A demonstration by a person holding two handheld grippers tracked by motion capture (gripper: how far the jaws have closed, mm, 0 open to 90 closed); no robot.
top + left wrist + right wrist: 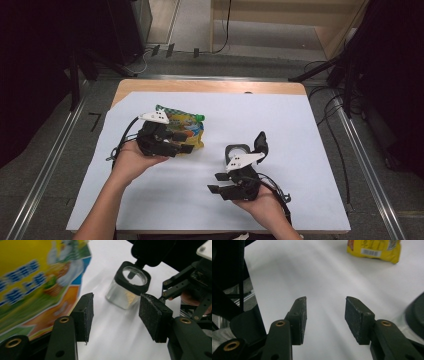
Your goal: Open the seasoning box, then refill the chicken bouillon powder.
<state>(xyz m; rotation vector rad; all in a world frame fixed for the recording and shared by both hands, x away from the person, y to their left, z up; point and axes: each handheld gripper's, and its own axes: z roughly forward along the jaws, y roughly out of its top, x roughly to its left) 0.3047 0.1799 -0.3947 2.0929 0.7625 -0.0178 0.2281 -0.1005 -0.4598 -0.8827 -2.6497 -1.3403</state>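
A yellow and green snack bag (pixel 187 125) lies on the white sheet at left centre. My left gripper (pixel 187 142) sits against the bag's near side, pointing right, jaws open and empty. In the left gripper view the bag (pixel 37 285) is to the left of the gripper (pixel 116 315), and a small clear jar (pixel 128 287) with a black flip lid stands a little beyond the pads. The jar (pixel 237 150) stands just beyond my right gripper (pixel 213 182), which points left with open, empty jaws. In the right gripper view the gripper (pixel 325 317) has only bare sheet between its pads.
White paper (pixel 280 120) covers most of the wooden table (pixel 210 86). Metal rails and cables run along the floor on both sides. The bag's (pixel 374 248) barcode end lies far off in the right gripper view.
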